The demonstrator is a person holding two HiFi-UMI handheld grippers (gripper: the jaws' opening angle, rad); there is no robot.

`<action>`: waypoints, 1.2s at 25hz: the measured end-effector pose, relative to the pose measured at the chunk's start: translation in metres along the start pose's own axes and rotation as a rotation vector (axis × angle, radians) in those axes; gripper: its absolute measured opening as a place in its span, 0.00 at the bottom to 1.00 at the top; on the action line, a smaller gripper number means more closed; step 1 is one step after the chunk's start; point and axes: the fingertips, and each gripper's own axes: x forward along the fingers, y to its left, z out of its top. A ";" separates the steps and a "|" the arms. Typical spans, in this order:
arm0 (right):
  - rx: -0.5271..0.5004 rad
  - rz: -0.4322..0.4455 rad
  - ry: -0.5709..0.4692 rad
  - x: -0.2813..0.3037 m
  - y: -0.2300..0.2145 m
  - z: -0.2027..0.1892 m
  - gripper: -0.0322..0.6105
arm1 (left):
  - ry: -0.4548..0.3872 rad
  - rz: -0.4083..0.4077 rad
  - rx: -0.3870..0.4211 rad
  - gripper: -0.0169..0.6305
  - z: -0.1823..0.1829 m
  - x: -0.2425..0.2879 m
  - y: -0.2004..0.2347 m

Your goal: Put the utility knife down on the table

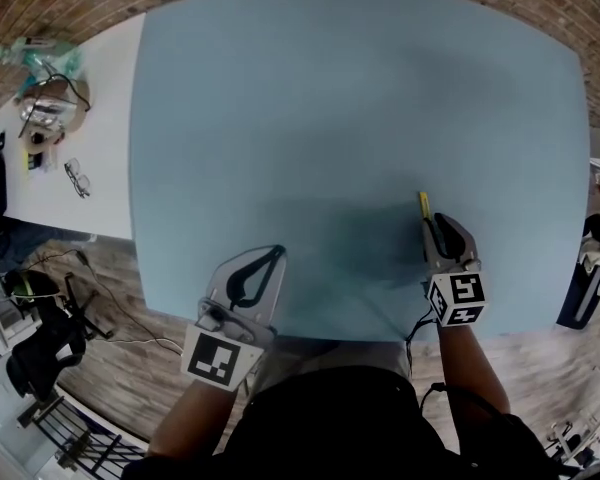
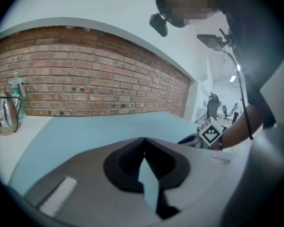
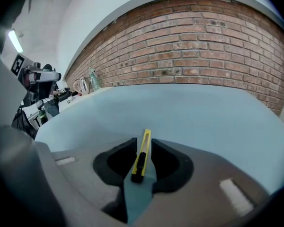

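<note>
Right now the right gripper (image 3: 141,143) is clamped on the yellow utility knife (image 3: 141,159). The knife's tip pokes out past the jaws over the blue table (image 1: 330,108), near the table's edge closest to the person. The left gripper (image 2: 143,143) sits at that same edge, jaws together on nothing.

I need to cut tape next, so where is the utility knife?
The utility knife is clamped in the right gripper; in the head view its yellow tip pokes forward over the near right part of the blue table.
</note>
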 end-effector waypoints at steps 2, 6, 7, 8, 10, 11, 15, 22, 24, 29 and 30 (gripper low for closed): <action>-0.006 -0.002 0.001 0.000 0.001 0.001 0.21 | -0.001 0.005 -0.002 0.03 -0.001 -0.003 0.002; -0.024 -0.001 -0.002 0.000 0.005 0.003 0.21 | -0.012 0.007 -0.001 0.03 -0.002 -0.008 0.002; -0.027 -0.002 -0.003 -0.001 0.006 0.004 0.21 | -0.012 0.007 -0.002 0.03 -0.002 -0.009 0.002; -0.029 -0.004 -0.004 -0.002 0.007 0.005 0.21 | -0.013 0.007 -0.002 0.03 -0.002 -0.011 0.002; -0.031 -0.009 -0.010 -0.003 0.008 0.008 0.21 | -0.020 0.008 0.001 0.03 0.000 -0.013 0.003; -0.033 -0.013 -0.015 -0.004 0.008 0.010 0.22 | -0.026 0.008 0.004 0.03 0.002 -0.014 0.004; -0.043 -0.031 -0.038 -0.012 0.009 0.018 0.22 | -0.049 0.008 0.016 0.03 0.009 -0.019 0.005; -0.019 -0.076 -0.071 -0.029 0.005 0.035 0.22 | -0.086 -0.006 0.031 0.03 0.026 -0.026 0.005; -0.025 -0.086 -0.085 -0.034 0.007 0.042 0.22 | -0.104 -0.010 0.040 0.03 0.032 -0.027 0.009; -0.029 -0.091 -0.106 -0.047 0.018 0.058 0.22 | -0.148 -0.022 0.054 0.03 0.051 -0.033 0.012; -0.029 -0.090 -0.113 -0.050 0.021 0.061 0.22 | -0.155 -0.024 0.058 0.03 0.054 -0.034 0.012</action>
